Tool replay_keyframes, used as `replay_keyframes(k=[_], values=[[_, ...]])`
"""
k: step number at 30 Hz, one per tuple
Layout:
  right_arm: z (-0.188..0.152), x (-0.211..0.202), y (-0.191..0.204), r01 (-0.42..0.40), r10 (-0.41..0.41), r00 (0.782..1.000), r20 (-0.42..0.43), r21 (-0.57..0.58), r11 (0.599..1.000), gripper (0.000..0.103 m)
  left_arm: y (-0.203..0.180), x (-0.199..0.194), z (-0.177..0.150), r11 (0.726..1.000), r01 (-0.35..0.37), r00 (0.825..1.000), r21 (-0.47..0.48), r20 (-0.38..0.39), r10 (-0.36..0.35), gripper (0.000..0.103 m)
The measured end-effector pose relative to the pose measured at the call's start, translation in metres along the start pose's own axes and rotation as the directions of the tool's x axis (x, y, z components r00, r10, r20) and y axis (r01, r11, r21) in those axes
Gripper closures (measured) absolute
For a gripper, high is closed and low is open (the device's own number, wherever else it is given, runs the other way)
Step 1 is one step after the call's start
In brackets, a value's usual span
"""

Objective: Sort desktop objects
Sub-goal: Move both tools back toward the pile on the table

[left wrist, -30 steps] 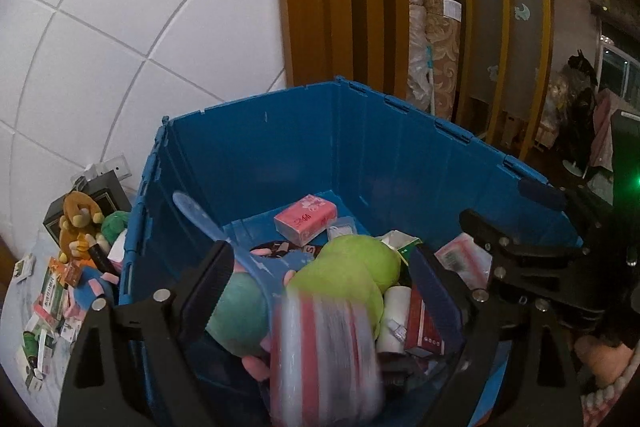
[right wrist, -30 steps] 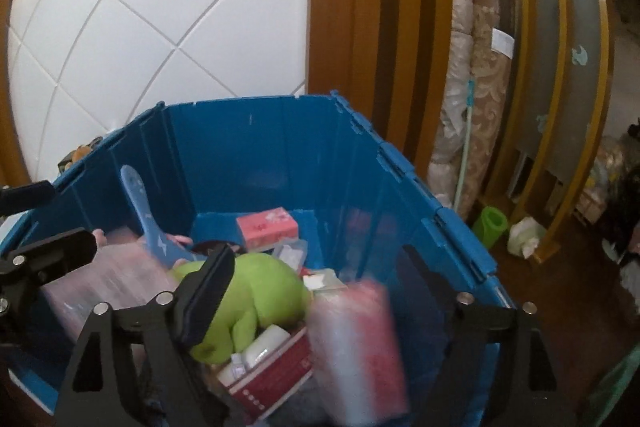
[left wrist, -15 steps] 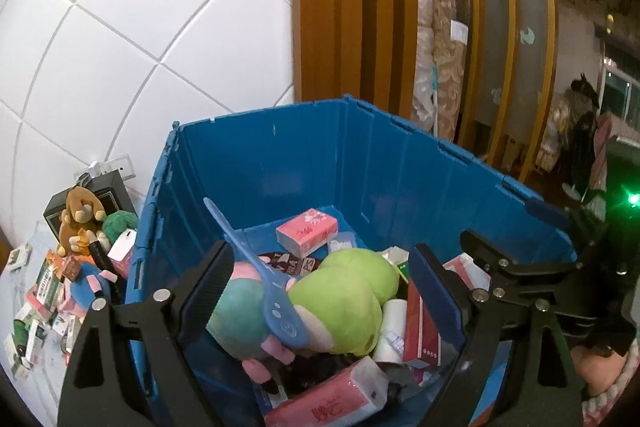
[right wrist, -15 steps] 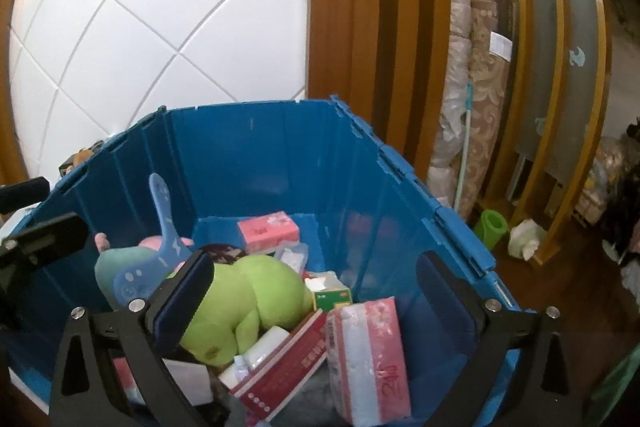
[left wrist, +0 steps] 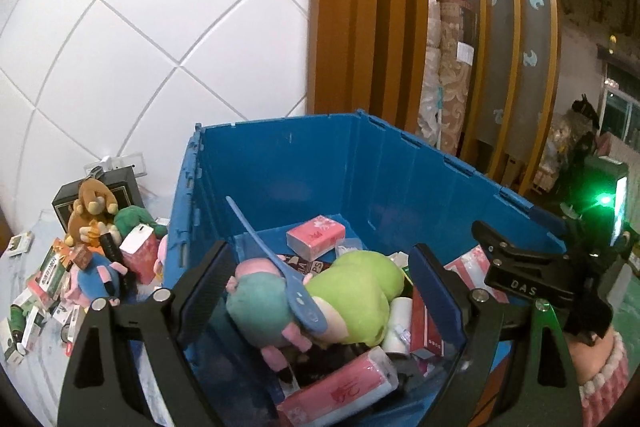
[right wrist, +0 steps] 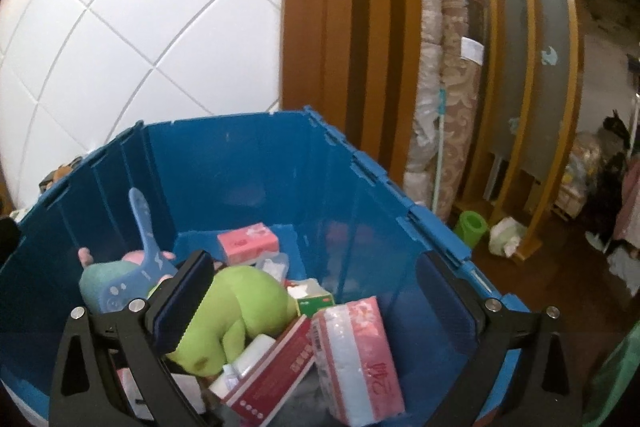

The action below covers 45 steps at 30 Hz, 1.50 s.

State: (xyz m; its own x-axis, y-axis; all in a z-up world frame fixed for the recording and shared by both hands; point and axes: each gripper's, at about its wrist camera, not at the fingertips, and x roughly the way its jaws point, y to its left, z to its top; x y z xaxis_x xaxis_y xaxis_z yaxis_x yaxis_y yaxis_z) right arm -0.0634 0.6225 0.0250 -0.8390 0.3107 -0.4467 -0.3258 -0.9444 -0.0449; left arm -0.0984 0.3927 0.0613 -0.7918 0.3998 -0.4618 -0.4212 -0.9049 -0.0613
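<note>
With both tissue packs dropped into the blue crate [right wrist: 248, 183], the right gripper [right wrist: 316, 311] and left gripper [left wrist: 316, 291] hover wide and empty, so next comes fetching clutter [left wrist: 80, 267] from the desk's back-left corner.

A lived-in home: white tiled wall [left wrist: 140, 39] and wooden slats [right wrist: 360, 39] beyond the tongs, rolled carpets [right wrist: 456, 87] leaning right.

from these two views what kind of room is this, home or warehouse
Probably a lived-in home or storeroom, not a warehouse: a white tiled wall, rolled carpets leaning on wooden slat panelling, and a blue crate filled with plush toys and tissue packs.
</note>
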Motion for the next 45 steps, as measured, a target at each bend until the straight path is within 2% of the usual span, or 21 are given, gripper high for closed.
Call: replay_keyframes(k=[6,9,12,15,20,26,35,39,43,45], values=[[0.000,0.002,0.004,0.049,-0.049,0.998,-0.025,-0.013,0.999,0.000,0.029,-0.019,-0.004,0.999,-0.038,0.999,-0.028,0.030,0.038,0.014],[-0.004,-0.008,0.012,0.000,0.000,1.000,-0.022,0.019,1.000,0.000,0.054,-0.027,-0.007,0.996,-0.057,0.998,-0.065,0.024,0.059,0.014],[0.000,-0.028,0.028,-0.032,0.032,0.999,0.021,0.023,0.999,0.000,0.083,-0.034,-0.013,0.993,-0.059,0.998,-0.105,0.007,0.060,0.014],[0.010,-0.052,0.057,-0.096,0.095,0.993,0.072,0.000,0.995,0.000,0.113,-0.042,-0.022,0.987,-0.098,0.995,-0.127,-0.002,0.099,0.014],[0.024,-0.087,0.124,-0.197,0.202,0.970,0.134,-0.048,0.979,0.000,0.168,-0.057,-0.036,0.977,-0.172,0.985,-0.130,-0.010,0.172,0.013],[0.031,-0.113,0.204,-0.255,0.266,0.951,0.155,-0.089,0.963,0.000,0.247,-0.073,-0.057,0.962,-0.234,0.972,-0.142,-0.043,0.230,0.014],[0.019,-0.132,0.322,-0.315,0.333,0.932,0.142,-0.138,0.939,0.000,0.364,-0.084,-0.099,0.931,-0.326,0.943,-0.161,-0.120,0.310,0.014],[0.008,-0.124,0.365,-0.351,0.368,0.923,0.112,-0.149,0.925,0.000,0.414,-0.076,-0.124,0.909,-0.374,0.920,-0.186,-0.200,0.337,0.014],[-0.012,-0.088,0.407,-0.378,0.383,0.923,0.013,-0.143,0.915,0.000,0.450,-0.060,-0.154,0.891,-0.416,0.888,-0.184,-0.292,0.355,0.014],[-0.025,-0.062,0.422,-0.375,0.370,0.927,-0.063,-0.136,0.917,0.000,0.460,-0.049,-0.166,0.887,-0.426,0.876,-0.177,-0.326,0.355,0.014]])
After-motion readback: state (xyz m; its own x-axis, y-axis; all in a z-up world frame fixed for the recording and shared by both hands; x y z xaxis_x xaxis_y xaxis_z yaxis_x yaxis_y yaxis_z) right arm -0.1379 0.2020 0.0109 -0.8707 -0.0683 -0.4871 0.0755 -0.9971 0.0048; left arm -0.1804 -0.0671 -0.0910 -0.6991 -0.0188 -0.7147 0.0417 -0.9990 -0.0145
